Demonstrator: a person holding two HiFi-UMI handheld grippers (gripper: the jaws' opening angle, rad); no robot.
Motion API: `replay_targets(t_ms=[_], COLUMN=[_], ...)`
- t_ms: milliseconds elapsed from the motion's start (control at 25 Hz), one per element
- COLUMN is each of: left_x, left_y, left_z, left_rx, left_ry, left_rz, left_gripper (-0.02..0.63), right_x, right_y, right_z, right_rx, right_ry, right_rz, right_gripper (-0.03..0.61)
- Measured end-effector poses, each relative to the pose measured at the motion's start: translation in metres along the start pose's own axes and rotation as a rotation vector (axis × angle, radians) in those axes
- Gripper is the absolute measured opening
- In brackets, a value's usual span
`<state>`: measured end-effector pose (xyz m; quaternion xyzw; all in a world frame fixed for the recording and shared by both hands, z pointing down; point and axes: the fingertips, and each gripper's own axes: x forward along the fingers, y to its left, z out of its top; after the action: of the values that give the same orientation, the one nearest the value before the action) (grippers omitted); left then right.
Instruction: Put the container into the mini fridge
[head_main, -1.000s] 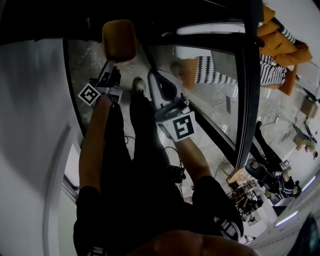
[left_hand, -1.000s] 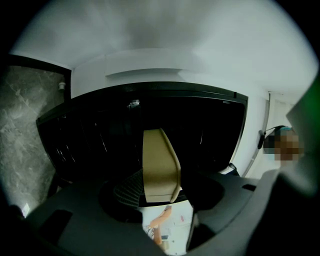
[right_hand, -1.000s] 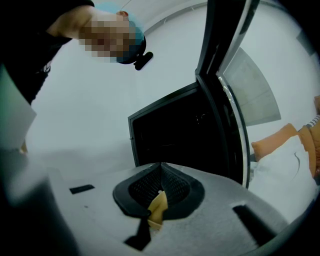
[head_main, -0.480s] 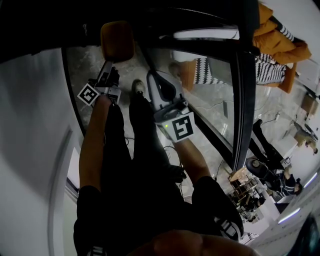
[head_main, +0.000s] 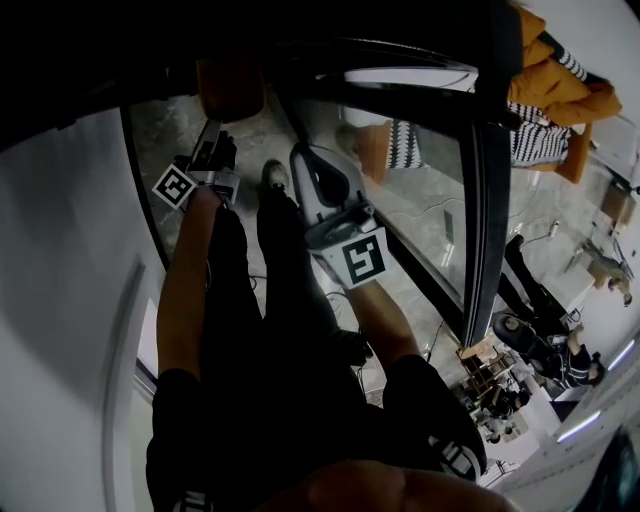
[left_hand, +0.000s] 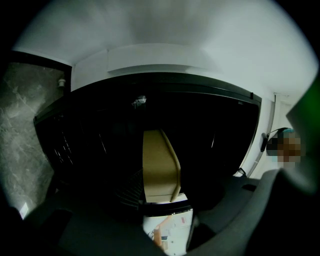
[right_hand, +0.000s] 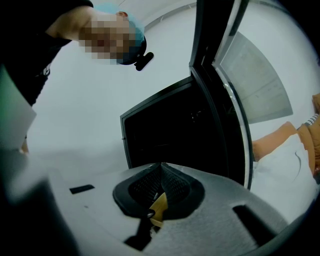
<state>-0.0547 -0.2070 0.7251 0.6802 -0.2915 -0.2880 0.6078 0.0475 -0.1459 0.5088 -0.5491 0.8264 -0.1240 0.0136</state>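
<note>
A tan container (head_main: 232, 85) is half in the shadow of the black mini fridge (head_main: 300, 40) at the top of the head view. My left gripper (head_main: 224, 116) is shut on the container and points level into the opening. In the left gripper view the container (left_hand: 159, 165) stands upright between the dark jaws of the left gripper (left_hand: 161, 202), with the fridge's dark inside (left_hand: 100, 140) all around it. My right gripper (head_main: 302, 160) hangs just right of the left one, its pads closed together with nothing held; it (right_hand: 161, 172) faces the fridge opening (right_hand: 170, 125).
The fridge's glass door (head_main: 488, 150) stands open to the right, seen edge-on (right_hand: 220, 100) from the right gripper. A white wall (head_main: 70, 250) runs along the left. My shoe (head_main: 277, 175) is on the marble floor. Orange and striped cushions (head_main: 545, 90) lie beyond the door.
The left gripper has carried the container a little further into the fridge, so it now sits darker in shadow. The right gripper has stayed where it was.
</note>
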Motion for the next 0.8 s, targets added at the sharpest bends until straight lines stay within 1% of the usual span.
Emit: replay_targets(t_ms=[400, 800], left_x=[0.019, 0.026], left_y=[0.005, 0.012], left_z=[0.012, 0.023], left_rx=[0.000, -0.014], left_ry=[-0.008, -0.010], left_rz=[-0.013, -0.030], left_gripper=[0.225, 0.225], right_x=[0.010, 0.016], right_y=[0.001, 0.004], right_z=[-0.002, -0.008], right_rx=[0.000, 0.004], right_ry=[0.003, 0.000], right_rz=[0.016, 0.000], right_gripper=[0.000, 0.000])
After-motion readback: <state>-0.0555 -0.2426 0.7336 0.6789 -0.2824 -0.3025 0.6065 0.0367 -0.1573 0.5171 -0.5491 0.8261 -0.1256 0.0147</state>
